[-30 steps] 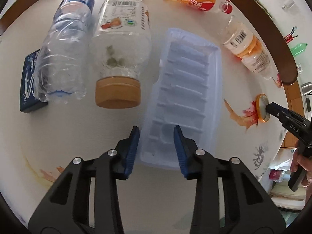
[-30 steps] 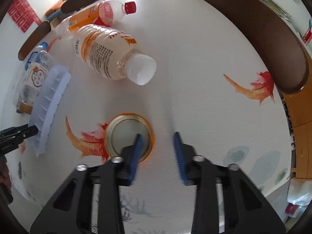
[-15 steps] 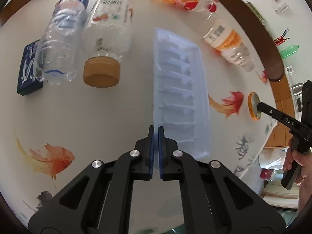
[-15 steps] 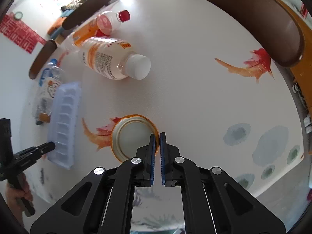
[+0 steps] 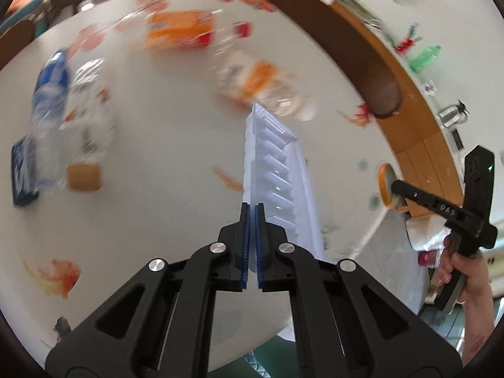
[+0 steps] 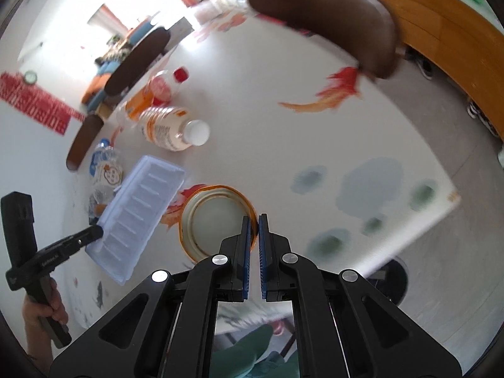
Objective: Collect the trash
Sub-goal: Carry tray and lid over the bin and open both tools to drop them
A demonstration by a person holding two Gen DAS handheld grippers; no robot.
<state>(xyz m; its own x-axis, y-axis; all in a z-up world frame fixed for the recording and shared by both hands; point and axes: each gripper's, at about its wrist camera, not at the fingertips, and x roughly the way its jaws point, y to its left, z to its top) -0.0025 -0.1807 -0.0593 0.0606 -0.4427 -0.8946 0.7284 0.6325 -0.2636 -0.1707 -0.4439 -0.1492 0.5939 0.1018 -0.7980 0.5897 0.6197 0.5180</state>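
While my left fingers (image 5: 252,212) are clamped on the near rim of the clear plastic tray (image 5: 277,176), it tilts on edge above the counter (image 5: 163,145). My right fingers (image 6: 254,223) pinch the wall of the orange-rimmed lid (image 6: 217,217), which sits left of them, clear of the counter.

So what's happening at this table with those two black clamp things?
A person is clearing trash with a pair of hand-held tongs. The left tongs are clamped on the rim of a clear plastic tray, tilting it up off the table. The right tongs pinch the rim of an orange-rimmed lid, also lifted. Several empty bottles, like the white-capped one, lie on the table.
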